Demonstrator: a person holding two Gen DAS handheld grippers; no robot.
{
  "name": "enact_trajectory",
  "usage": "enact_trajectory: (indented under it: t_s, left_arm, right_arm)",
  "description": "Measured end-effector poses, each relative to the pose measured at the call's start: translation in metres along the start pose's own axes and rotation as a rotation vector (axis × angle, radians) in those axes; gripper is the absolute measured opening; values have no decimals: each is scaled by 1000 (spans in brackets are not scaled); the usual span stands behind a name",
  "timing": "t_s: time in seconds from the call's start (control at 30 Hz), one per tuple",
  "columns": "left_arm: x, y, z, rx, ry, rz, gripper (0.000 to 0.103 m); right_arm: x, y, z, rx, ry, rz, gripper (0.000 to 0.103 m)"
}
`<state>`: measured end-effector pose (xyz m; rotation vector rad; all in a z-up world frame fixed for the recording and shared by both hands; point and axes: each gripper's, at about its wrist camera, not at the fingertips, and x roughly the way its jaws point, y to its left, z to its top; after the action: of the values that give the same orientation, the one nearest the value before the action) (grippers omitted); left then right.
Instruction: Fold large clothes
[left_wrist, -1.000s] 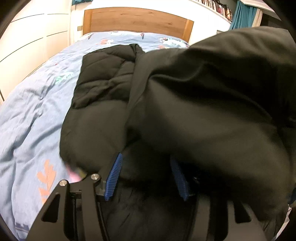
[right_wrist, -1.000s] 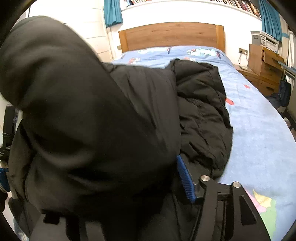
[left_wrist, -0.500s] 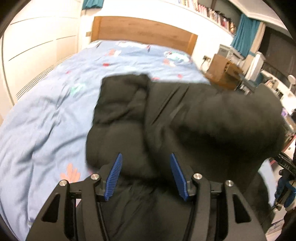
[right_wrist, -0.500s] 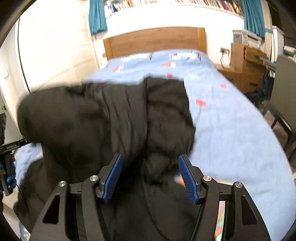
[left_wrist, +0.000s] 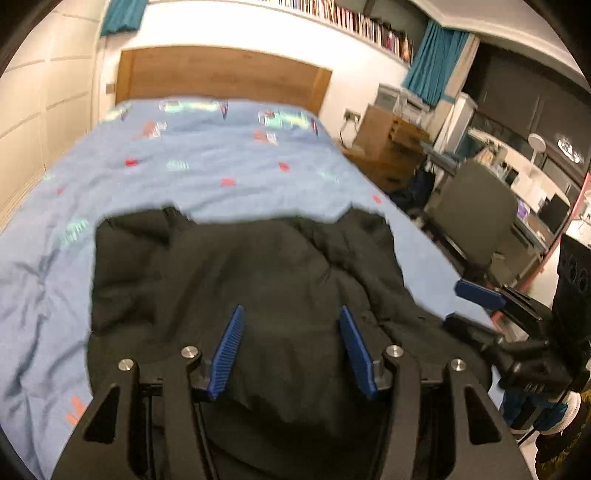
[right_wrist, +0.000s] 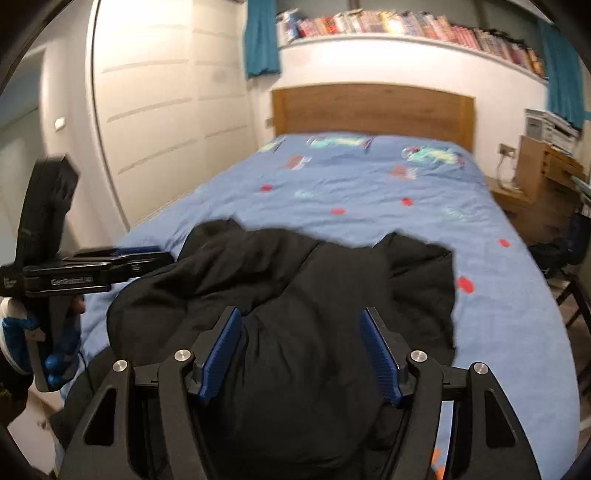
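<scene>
Black puffy jacket (left_wrist: 266, 280) lies bunched on bed (left_wrist: 207, 173), near foot end. Left tool (left_wrist: 291, 349) and right tool (right_wrist: 301, 354) both spread wide above it, gripping nothing. Guess jacket's down so they can regrip for next fold.

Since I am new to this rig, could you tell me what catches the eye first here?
A bulky black jacket lies heaped at the near end of a bed with a blue patterned duvet. Both the left gripper and the right gripper hang open above it, blue pads apart. A wooden headboard stands at the far end.
</scene>
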<state>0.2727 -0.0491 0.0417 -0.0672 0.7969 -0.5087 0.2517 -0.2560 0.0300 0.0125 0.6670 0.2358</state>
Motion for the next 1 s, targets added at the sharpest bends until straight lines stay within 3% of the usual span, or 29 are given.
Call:
enact_trajectory:
  t_s: [0.23,0.37,0.77,0.9,1.0]
  left_arm:
    - [51,15,-70,-23,139,58,52]
    - [71,22,-82,-42,155,69,52]
    - [138,36,-80,-36,191,119,55]
    - [131,33,-81,-30,191,132,55]
    - [111,19,-78,-12,160,163,55]
  right_arm:
    - [35,8,-66,-24,162,-31,67]
    - [49,-3,-91,-4,195,-56,71]
    - [111,-13,-99,14,260,-115,79]
    - [108,-8,-97,18,275,-126,79]
    - [83,-2,-89,39,257,-119,77]
